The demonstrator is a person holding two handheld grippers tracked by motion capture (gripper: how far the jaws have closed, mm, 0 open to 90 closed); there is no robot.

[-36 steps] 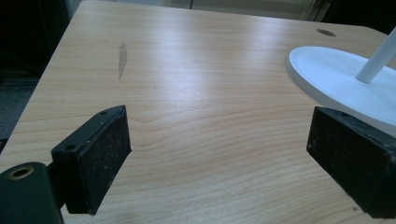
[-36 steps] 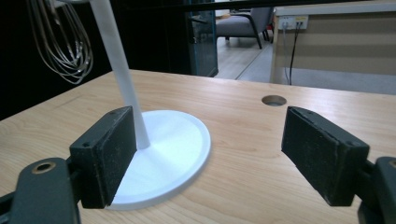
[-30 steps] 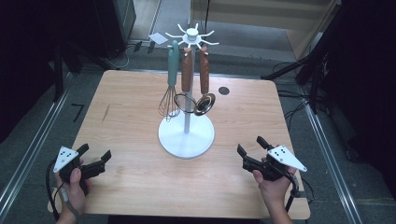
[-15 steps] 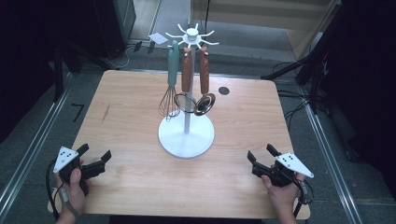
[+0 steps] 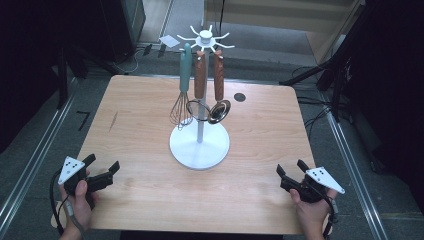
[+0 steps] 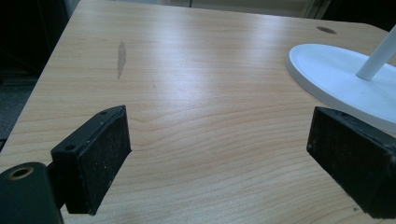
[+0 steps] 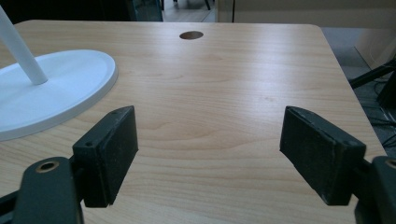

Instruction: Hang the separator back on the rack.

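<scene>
Utensils (image 5: 199, 87) hang from the stand (image 5: 199, 145), out of reach of both grippers, left (image 5: 102, 171) and right (image 5: 291, 171), each resting near it, jaws apart, empty.

Left gripper (image 5: 102, 171): black body, grey three-cornered plate on top with dark dots, black cable trailing from rear. Right gripper (image 5: 291, 172): same build, black, grey three-cornered plate with dark dots, cable at rear. Fingers (image 6: 95, 158): flat black rectangular blocks, matte rough-textured inner faces, small screw holes along top edges. Round bolt hole in black bracket at finger base. Hands bare, forearms bare, no gloves seen.
</scene>
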